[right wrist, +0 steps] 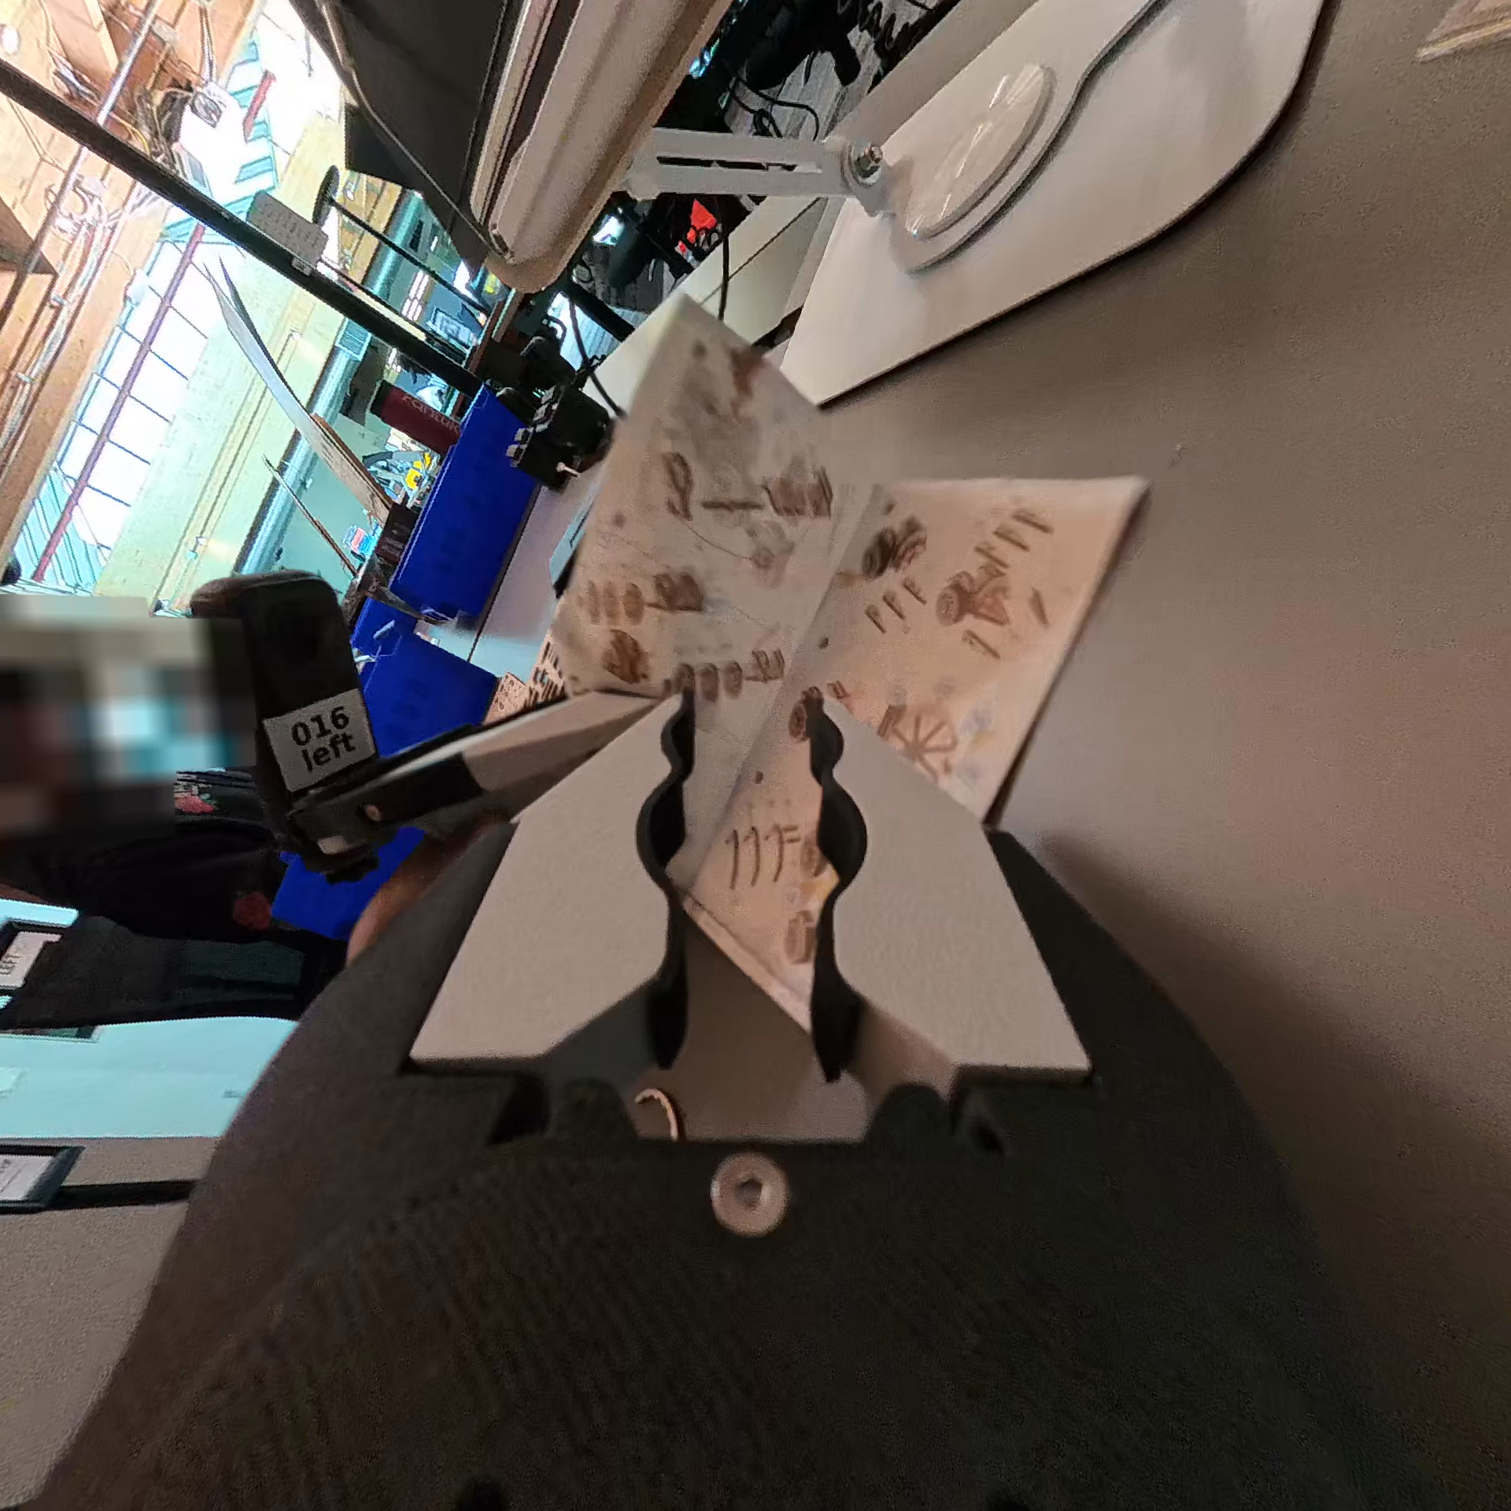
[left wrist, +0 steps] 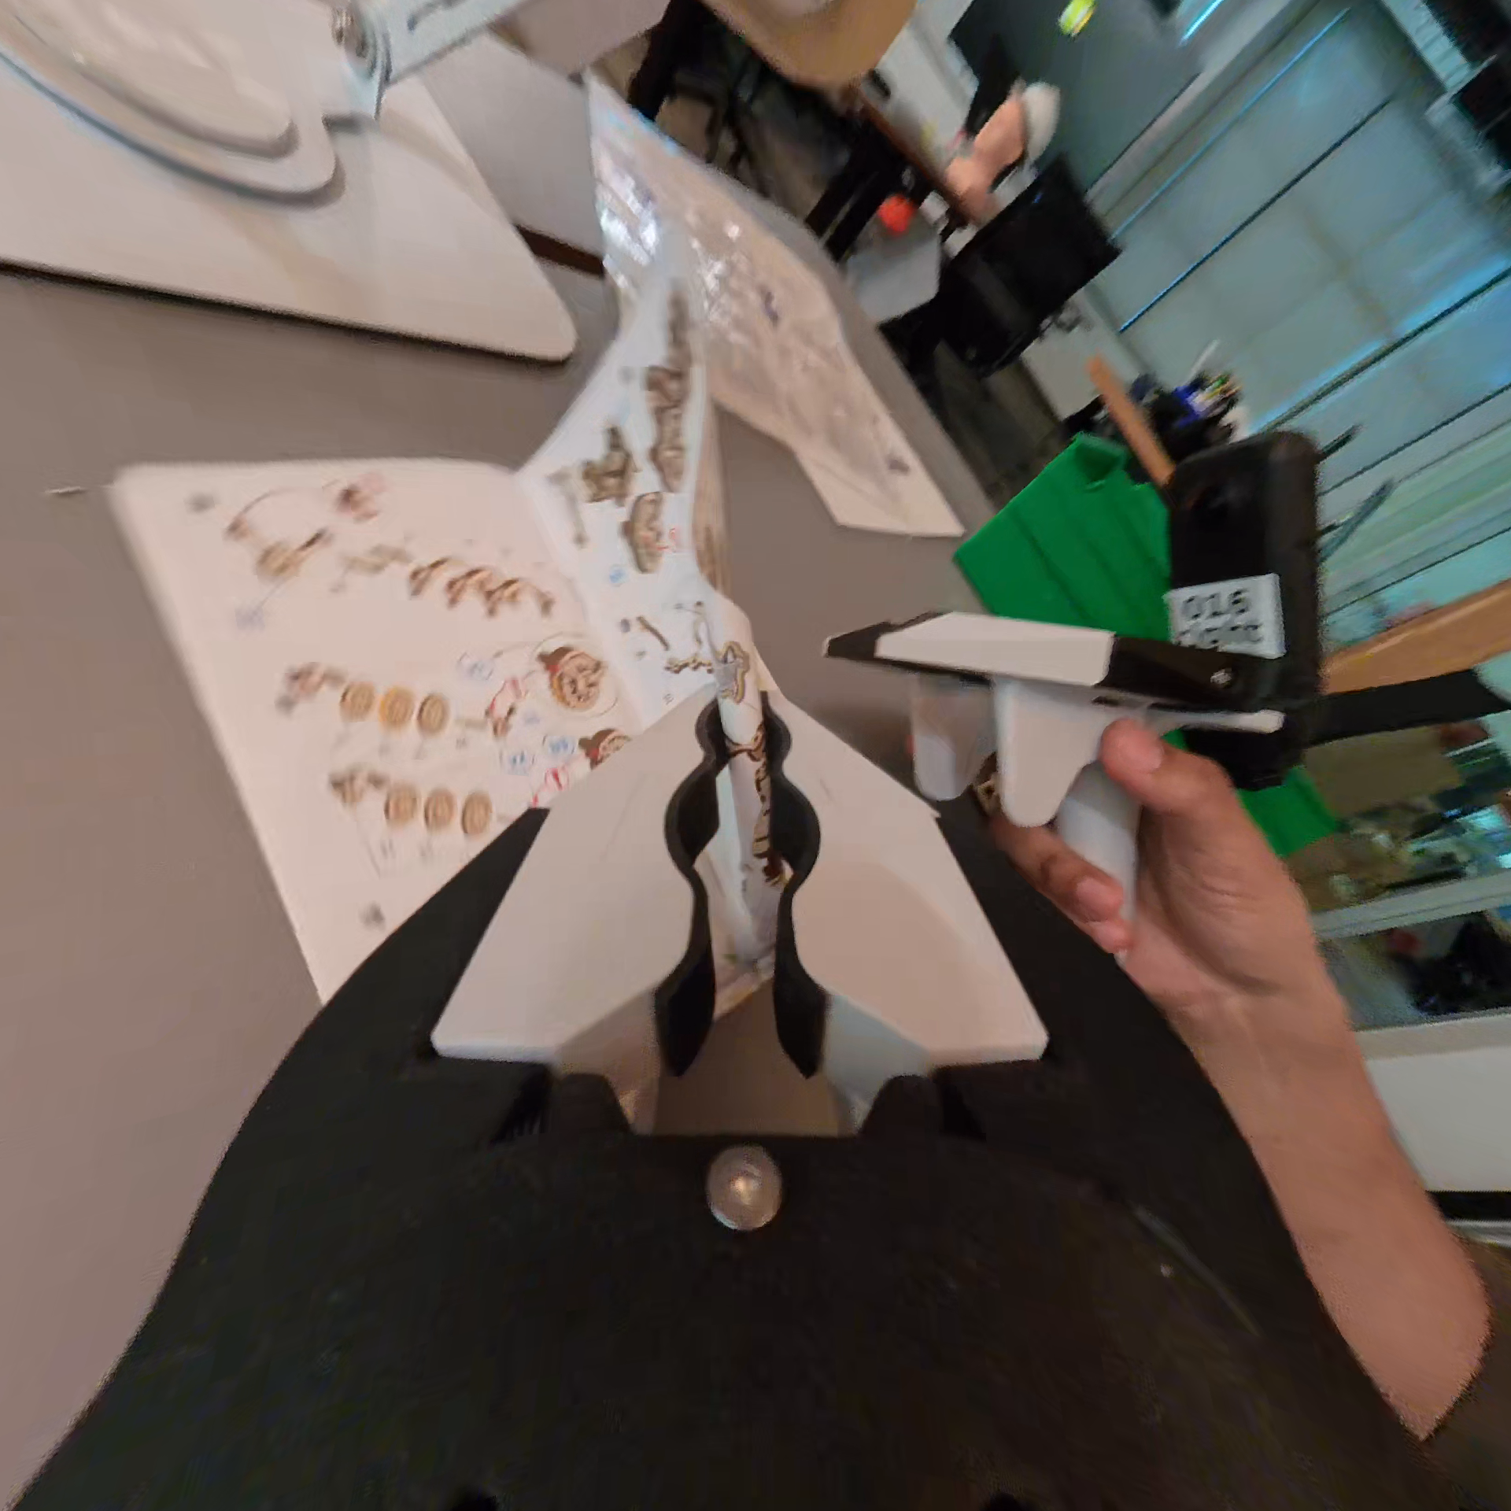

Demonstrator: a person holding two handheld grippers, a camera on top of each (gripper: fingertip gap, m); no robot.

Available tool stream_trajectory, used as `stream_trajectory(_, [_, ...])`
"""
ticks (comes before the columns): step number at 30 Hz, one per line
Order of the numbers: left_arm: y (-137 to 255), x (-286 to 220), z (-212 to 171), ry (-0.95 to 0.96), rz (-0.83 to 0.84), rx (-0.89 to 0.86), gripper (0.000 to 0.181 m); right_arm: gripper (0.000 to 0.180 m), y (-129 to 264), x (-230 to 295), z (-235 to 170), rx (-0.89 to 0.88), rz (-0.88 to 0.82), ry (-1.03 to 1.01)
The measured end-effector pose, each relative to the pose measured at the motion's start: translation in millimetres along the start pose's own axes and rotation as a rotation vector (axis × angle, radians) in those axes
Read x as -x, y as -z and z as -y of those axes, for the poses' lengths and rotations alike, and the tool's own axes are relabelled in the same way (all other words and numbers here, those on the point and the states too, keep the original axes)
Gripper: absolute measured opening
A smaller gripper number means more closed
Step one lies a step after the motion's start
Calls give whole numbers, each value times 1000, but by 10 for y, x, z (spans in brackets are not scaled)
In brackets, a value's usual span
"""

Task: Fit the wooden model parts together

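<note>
My left gripper (left wrist: 740, 728) pinches a page of the booklet (left wrist: 425, 654) on the grey table (left wrist: 163, 392) — right gripper (right wrist: 752, 728) is narrowly open, holding nothing. Wooden parts I cannot see; each gripper carries a white label.

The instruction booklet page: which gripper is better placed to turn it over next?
Probably the left gripper: its fingers are shut on the lifted page of the instruction booklet. The right gripper is open, holding nothing.
</note>
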State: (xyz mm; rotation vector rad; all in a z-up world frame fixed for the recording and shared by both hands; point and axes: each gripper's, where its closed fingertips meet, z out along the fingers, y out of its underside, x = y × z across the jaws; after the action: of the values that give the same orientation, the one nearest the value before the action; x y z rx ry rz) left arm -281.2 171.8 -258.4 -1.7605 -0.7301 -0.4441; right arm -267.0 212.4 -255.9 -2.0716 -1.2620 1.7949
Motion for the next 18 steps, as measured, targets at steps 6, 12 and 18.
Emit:
stream_trajectory(6, [162,-205,237,84,-198,-139,0,30,-72,145,-67,16,41,100])
stream_trajectory(12, [247,-286,363,91,-260,-223,0,30,65,109,173,-133,0,126])
stream_trajectory(18, [397,-310,555,105,-296,-359,0,56,368,44,483,-304,61,0])
